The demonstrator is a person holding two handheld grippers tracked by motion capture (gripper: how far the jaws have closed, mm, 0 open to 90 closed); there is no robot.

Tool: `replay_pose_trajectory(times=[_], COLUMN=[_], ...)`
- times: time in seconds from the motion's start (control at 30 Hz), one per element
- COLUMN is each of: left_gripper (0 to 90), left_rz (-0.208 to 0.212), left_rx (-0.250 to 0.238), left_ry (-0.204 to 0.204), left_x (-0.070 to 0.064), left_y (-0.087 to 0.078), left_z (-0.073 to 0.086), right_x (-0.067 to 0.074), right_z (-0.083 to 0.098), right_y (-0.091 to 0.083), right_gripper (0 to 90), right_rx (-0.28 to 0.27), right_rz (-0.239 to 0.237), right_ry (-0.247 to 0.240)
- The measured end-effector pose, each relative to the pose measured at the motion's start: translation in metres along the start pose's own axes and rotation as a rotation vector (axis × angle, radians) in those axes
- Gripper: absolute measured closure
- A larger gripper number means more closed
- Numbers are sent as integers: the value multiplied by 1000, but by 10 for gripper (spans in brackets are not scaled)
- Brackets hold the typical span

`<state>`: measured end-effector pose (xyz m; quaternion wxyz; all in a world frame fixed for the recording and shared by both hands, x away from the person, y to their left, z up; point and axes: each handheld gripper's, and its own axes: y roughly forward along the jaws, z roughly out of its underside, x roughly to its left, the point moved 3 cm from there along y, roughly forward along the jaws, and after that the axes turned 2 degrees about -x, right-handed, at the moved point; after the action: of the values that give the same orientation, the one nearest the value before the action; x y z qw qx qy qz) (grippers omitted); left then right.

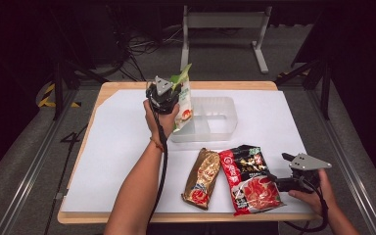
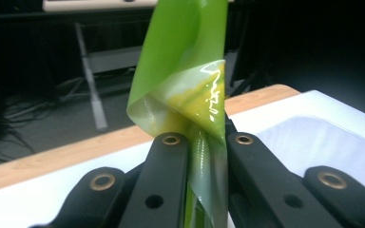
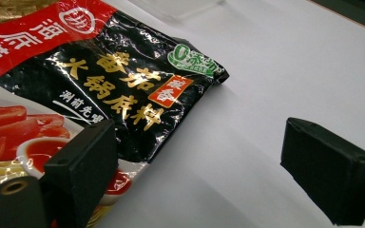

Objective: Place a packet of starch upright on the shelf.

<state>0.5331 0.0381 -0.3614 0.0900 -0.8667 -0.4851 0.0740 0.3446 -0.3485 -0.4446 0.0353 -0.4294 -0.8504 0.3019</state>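
Note:
My left gripper is shut on a green and white packet, held upright over the left end of a clear plastic tray. In the left gripper view the packet's green top edge rises, folded, from between the two black jaws of the left gripper. My right gripper rests low at the table's front right, beside a red and black packet. In the right gripper view the right gripper stands open, the red and black packet lying past its left jaw. A gold packet lies left of that one.
White sheet covers the wooden table. Beyond the far edge stands a metal frame on a grey floor with cables. Dark stands flank the table on both sides.

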Motion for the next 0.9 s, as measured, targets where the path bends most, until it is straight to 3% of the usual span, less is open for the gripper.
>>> replay_pose_trajectory(times=[0.07,0.27,0.4,0.9], left_gripper=[890,877,856,828], left_rz=[14,50,66,84], left_rx=[14,14,41,70], left_ry=[19,11,33,61], left_x=[-2,-3,-4,5], left_y=[0,-4,-8,-24], left_z=[5,14,20,29], right_x=[0,0,1,2], right_z=[1,1,0,-1], right_y=[0,1,2,3], right_gripper=[127,128,128,130], right_rx=[0,5,5,8], right_rz=[0,-3,-4,-8], right_ry=[0,2,-4,-6])
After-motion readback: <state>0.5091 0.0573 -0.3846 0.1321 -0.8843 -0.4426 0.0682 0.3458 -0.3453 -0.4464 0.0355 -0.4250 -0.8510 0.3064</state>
